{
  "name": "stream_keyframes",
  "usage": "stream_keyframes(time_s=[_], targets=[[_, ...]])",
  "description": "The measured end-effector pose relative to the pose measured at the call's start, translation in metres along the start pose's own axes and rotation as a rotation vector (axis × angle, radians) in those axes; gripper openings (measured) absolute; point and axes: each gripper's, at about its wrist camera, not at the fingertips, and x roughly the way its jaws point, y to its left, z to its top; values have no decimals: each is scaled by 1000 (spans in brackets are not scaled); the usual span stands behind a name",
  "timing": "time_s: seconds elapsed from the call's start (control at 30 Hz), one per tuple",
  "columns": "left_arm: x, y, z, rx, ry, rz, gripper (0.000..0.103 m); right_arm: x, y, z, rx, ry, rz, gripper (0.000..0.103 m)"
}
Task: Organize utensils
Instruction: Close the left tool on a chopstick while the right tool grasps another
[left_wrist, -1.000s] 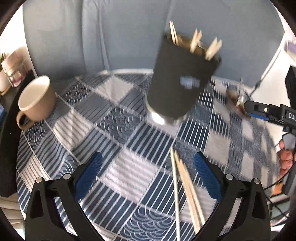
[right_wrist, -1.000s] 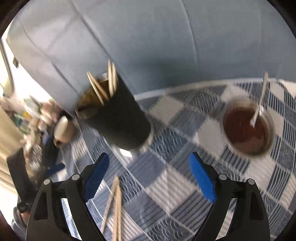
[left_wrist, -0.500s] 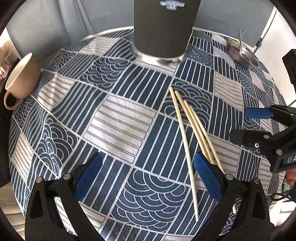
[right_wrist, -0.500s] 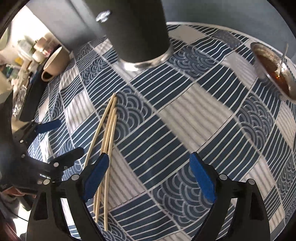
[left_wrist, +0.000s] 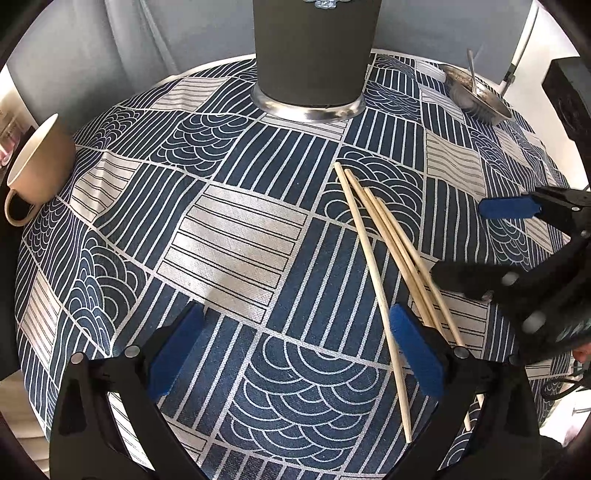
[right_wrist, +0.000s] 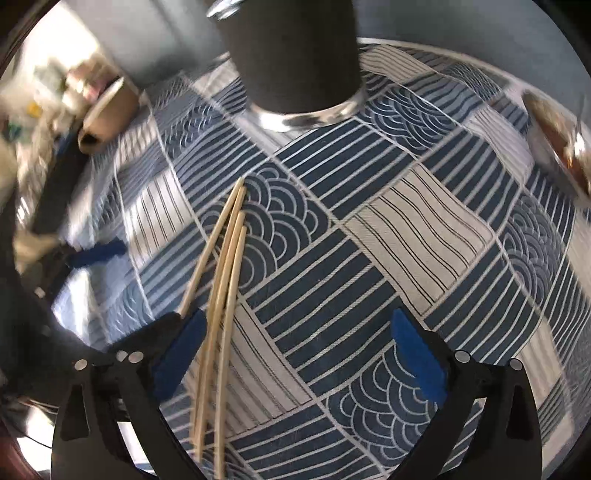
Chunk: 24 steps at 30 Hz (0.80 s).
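Several wooden chopsticks (left_wrist: 384, 251) lie side by side on the blue patterned tablecloth (left_wrist: 236, 236), in front of a tall black utensil holder (left_wrist: 314, 55) with a steel base. They also show in the right wrist view (right_wrist: 221, 295), with the holder (right_wrist: 295, 55) behind them. My left gripper (left_wrist: 295, 354) is open and empty, low over the cloth, its right finger beside the chopsticks. My right gripper (right_wrist: 295, 358) is open and empty, its left finger beside the chopsticks; it shows in the left wrist view (left_wrist: 491, 247) at the right.
A beige mug (left_wrist: 37, 166) stands at the left edge of the table. A metal bowl with a spoon (left_wrist: 476, 96) sits at the far right. A grey curtain hangs behind the round table. Clutter lies off the table to the left (right_wrist: 44, 92).
Both grippers have dropped from holder height towards the cloth and closed in on the chopsticks. The right gripper has moved in towards the chopsticks from the right.
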Motion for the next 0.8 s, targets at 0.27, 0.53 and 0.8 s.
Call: stream_keyframes(time_s=[0.27,0.53,0.8], targets=[[1,-8,-4,49,1,37,99,2,2,-2,-25,-25,-55,96],[-2,4,-8,55,47,22,99,2,12,-13,-54,-55,-99,96],[-3,33,-7,-12,168,47,99,-4,-7,-25,-81,0,-95,95]])
